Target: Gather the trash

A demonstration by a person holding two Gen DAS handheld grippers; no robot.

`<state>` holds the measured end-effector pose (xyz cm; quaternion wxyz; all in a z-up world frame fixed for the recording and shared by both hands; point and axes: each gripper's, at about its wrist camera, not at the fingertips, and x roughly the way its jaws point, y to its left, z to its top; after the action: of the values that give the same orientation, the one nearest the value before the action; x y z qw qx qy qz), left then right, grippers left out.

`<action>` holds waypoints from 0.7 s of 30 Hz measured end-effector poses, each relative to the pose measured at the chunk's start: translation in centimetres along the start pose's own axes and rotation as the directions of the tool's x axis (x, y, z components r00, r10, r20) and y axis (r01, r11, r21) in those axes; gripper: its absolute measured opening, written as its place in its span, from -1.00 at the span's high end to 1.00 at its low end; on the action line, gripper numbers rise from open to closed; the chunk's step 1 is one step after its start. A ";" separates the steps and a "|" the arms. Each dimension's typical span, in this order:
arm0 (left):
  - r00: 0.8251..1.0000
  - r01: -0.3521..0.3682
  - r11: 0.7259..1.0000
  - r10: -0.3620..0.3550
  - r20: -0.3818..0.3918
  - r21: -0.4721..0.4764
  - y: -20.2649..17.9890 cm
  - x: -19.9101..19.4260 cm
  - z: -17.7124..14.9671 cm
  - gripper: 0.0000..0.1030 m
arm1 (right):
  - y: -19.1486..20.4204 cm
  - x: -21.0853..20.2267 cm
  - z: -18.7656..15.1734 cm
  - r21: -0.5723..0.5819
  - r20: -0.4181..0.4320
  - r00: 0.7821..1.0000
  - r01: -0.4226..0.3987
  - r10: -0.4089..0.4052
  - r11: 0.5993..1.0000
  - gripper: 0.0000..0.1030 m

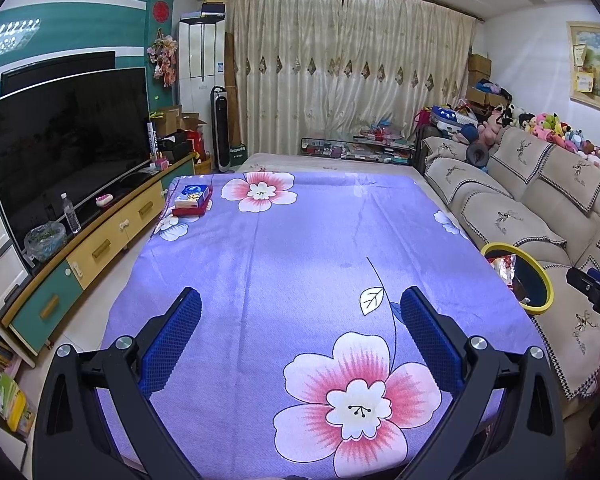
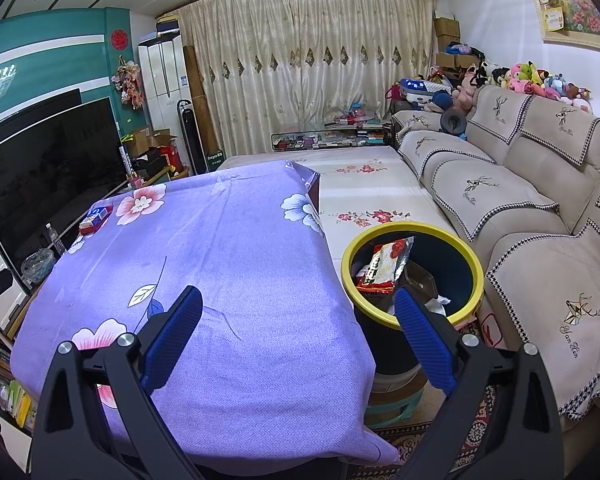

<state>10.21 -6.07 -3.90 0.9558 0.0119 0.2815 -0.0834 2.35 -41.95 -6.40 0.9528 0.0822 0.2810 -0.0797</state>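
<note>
Purple cloth [image 1: 300,264] is lying bare under your 2 spread, empty grippers [image 1: 300,312] [image 2: 298,312]; wrapper [image 2: 384,266] is sitting in the bin [image 2: 476,272].

yellow-rimmed dark bin [image 2: 474,270], upright just ahead of the right gripper [image 2: 298,312], holds a red-white wrapper [image 2: 384,266] and crumpled tissue [image 2: 436,305].
</note>
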 end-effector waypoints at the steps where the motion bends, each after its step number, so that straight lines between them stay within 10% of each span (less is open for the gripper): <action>1: 1.000 -0.001 1.000 0.001 -0.001 0.000 0.0 0.0 -0.1 -0.90 | 0.0 0.0 0.0 0.000 0.000 1.000 0.001 -0.001 1.000 -0.78; 21: 1.000 0.009 1.000 -0.009 -0.016 -0.004 0.1 0.7 -0.6 -0.91 | 0.0 0.0 0.0 0.001 -0.002 1.000 0.001 -0.001 1.000 -0.78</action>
<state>10.47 -6.07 -4.77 0.9532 0.0095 0.2895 -0.0869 2.37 -41.96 -6.37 0.9525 0.0826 0.2820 -0.0799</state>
